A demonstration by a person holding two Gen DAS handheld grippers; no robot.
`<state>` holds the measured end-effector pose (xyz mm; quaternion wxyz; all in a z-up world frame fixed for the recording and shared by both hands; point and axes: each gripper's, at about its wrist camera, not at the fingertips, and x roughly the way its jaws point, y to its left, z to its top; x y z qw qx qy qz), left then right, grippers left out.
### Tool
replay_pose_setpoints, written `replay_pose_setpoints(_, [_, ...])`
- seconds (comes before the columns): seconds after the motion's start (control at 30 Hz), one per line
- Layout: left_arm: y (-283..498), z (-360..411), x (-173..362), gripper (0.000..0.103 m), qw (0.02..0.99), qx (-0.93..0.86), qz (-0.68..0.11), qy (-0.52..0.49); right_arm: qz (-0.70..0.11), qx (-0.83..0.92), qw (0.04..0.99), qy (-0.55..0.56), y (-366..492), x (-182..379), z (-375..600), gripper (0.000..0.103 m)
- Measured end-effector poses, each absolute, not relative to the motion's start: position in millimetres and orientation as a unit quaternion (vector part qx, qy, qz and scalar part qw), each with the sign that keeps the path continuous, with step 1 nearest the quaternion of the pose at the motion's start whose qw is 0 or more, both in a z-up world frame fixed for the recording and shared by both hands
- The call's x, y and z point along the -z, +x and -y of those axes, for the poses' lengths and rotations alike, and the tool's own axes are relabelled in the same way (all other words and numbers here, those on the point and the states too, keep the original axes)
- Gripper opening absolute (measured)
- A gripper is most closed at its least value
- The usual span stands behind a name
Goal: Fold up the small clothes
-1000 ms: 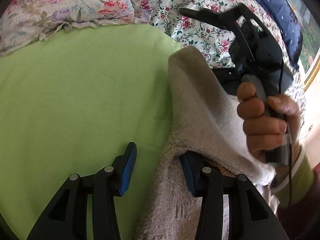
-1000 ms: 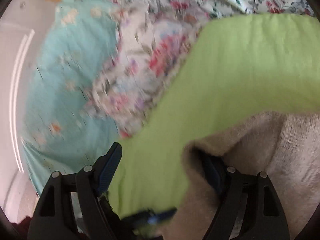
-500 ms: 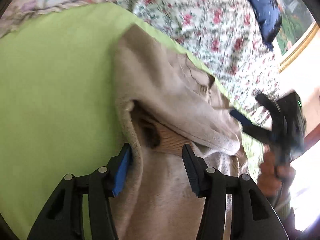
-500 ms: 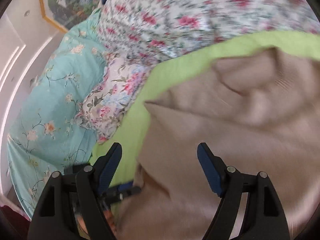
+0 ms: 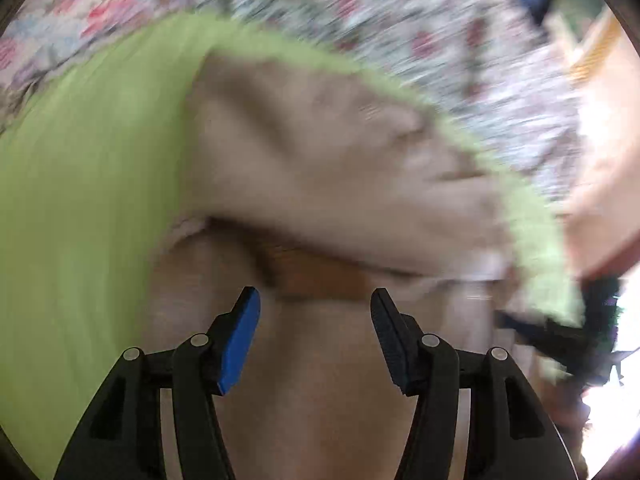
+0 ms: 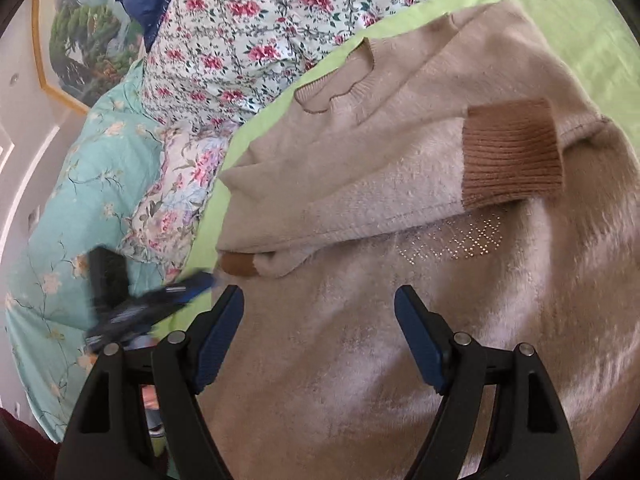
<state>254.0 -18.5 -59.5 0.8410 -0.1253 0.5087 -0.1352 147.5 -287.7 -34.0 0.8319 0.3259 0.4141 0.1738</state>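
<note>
While the beige sweater [image 6: 360, 208] lay on the green sheet [image 6: 592, 12] with both brown-cuffed sleeves folded across it, the right gripper [image 6: 319, 312] and left gripper [image 5: 315, 316] hung over it, jaws apart, holding nothing.

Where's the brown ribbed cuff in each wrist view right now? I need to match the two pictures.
Left wrist: brown ribbed cuff, blurred, low centre, just beyond the open fingertips.
Right wrist: upper right, on the beige sweater.
Shared landmark: the green sheet under the sweater.
</note>
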Motion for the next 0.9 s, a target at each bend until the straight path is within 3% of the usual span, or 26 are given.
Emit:
replay_pose_setpoints(0.13, [259,4,71,0.059,0.837,0.156,-0.489,-0.188,-0.395,-0.169,0.847,0.312,136,19,295,0.079])
replay_pose_setpoints(0.2, [264,2,68,0.052,0.825,0.208,-0.470,-0.234,-0.391,-0.162,0.850,0.314,136,18,300,0.079])
replay_pose_setpoints(0.27, [264,4,55,0.024,0.824,0.243,-0.449,-0.244,-0.387,-0.148,0.852,0.319,138,18,306,0.079])
replay_pose_setpoints(0.33, [262,1,40,0.016,0.821,0.276,-0.431,-0.253,-0.378,-0.129,0.855,0.330,137,18,317,0.079])
replay_pose_setpoints(0.57, [253,-36,62,0.013,0.815,0.216,-0.480,-0.244,-0.359,-0.044,0.877,0.316,142,14,355,0.076])
replay_pose_setpoints(0.63, [250,-37,68,0.015,0.812,0.218,-0.484,-0.241,-0.360,-0.027,0.880,0.308,150,17,361,0.066])
replay_pose_setpoints(0.7, [259,-24,70,0.031,0.806,0.231,-0.491,-0.236,-0.373,-0.016,0.878,0.299,163,22,363,0.060])
replay_pose_setpoints(0.73, [258,-18,73,0.047,0.806,0.232,-0.493,-0.230,-0.388,0.002,0.876,0.286,172,26,363,0.060])
replay_pose_setpoints(0.77, [262,-10,76,0.053,0.809,0.229,-0.496,-0.218,-0.397,0.016,0.875,0.276,176,29,362,0.059])
replay_pose_setpoints(0.83, [268,5,80,0.048,0.811,0.233,-0.497,-0.203,-0.416,0.038,0.869,0.267,186,39,364,0.051])
replay_pose_setpoints(0.87, [269,11,80,0.040,0.817,0.232,-0.493,-0.189,-0.420,0.036,0.866,0.270,188,42,365,0.032])
replay_pose_setpoints(0.9, [270,16,80,0.015,0.819,0.233,-0.492,-0.180,-0.430,0.034,0.861,0.270,192,45,365,0.016])
